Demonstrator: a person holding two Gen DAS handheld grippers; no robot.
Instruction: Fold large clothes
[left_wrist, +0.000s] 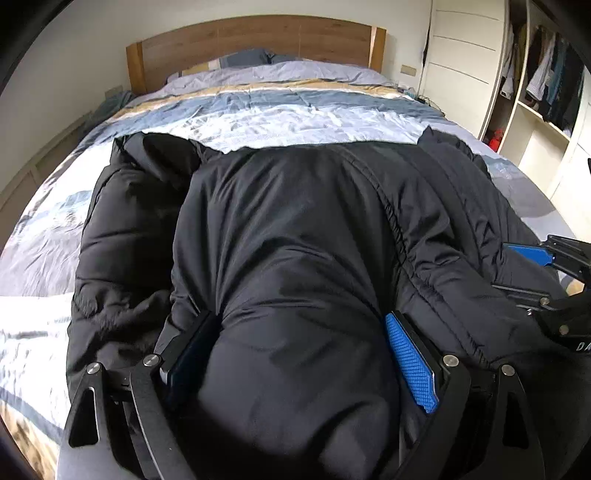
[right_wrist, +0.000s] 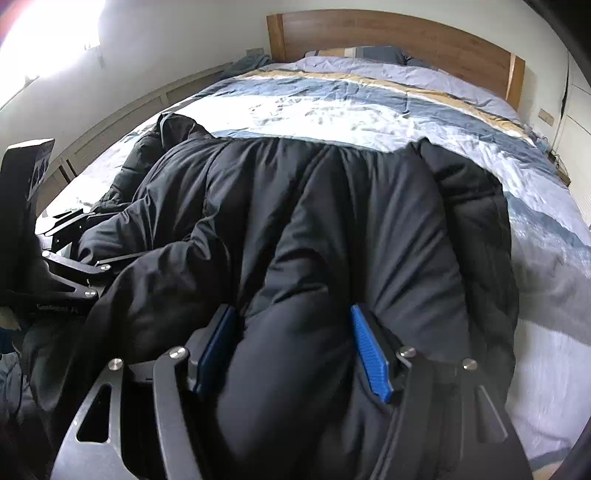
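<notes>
The left gripper (left_wrist: 301, 354) is clamping a thick roll of the black puffer jacket (left_wrist: 295, 229) between its blue-padded fingers (left_wrist: 410, 362), the jaws standing fairly wide because the padded fabric is bunching up between them. The right gripper (right_wrist: 293, 347) is doing the same further right along the near edge, its fingers (right_wrist: 371, 358) pinching a similar fat fold of the puffer jacket (right_wrist: 332, 221). Holding two spread points on one edge is probably meant to keep that edge straight, so the bulky coat can be carried over as one flap and not sag in the middle. Beyond the grippers, the jacket is lying across the near half of the bed, spreading left and right, with what looks like a sleeve trailing off to the far left. It is resting on a striped duvet (left_wrist: 280, 110) in blue, white and tan, which is giving it a broad soft surface to be folded on. At the far end a wooden headboard (left_wrist: 255, 40) is standing against the wall, and an open wardrobe (left_wrist: 543, 85) with hanging clothes is lining the right side.
</notes>
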